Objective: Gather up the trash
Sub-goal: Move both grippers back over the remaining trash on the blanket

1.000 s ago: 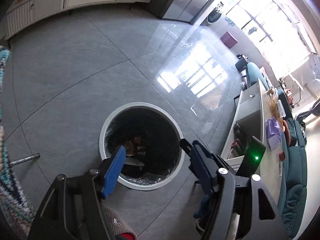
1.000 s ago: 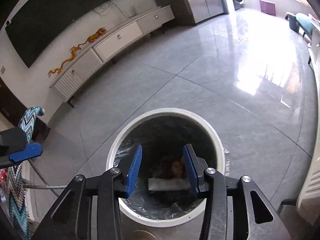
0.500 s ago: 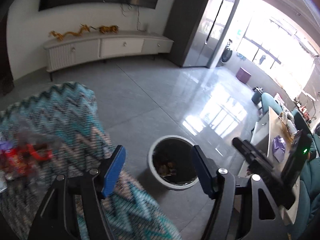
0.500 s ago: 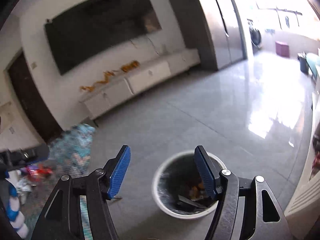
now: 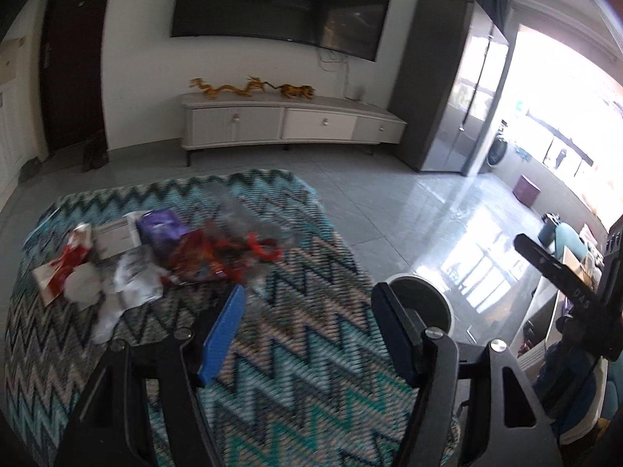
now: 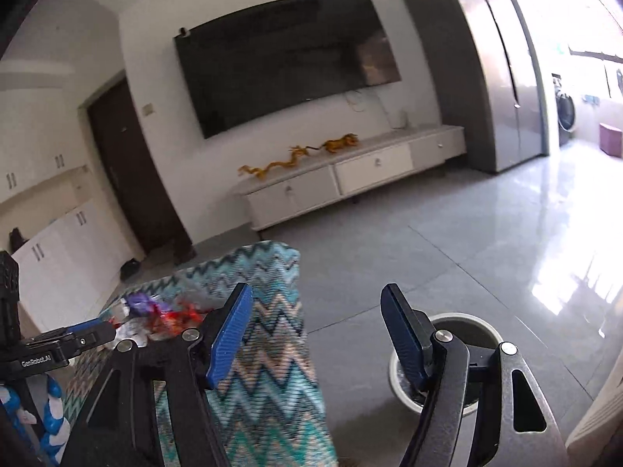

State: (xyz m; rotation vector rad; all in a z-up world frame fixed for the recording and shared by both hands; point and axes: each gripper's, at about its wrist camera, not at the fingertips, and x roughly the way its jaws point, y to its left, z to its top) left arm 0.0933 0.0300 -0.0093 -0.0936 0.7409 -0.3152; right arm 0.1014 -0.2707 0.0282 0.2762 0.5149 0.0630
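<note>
Two tongs, both mine, stand with ribbed blue pads apart and nothing between them: left gripper (image 5: 307,327), right gripper (image 6: 315,334). Trash pile (image 5: 155,260) lies on the woven zigzag cloth (image 5: 292,381): crinkled red wrappers, a purple packet, white crumpled paper, clear plastic. Round white-rimmed bin (image 6: 459,321) sits on glossy floor tiles beside the cloth. Gripper lettering reads "GenRobot.AI".
</note>
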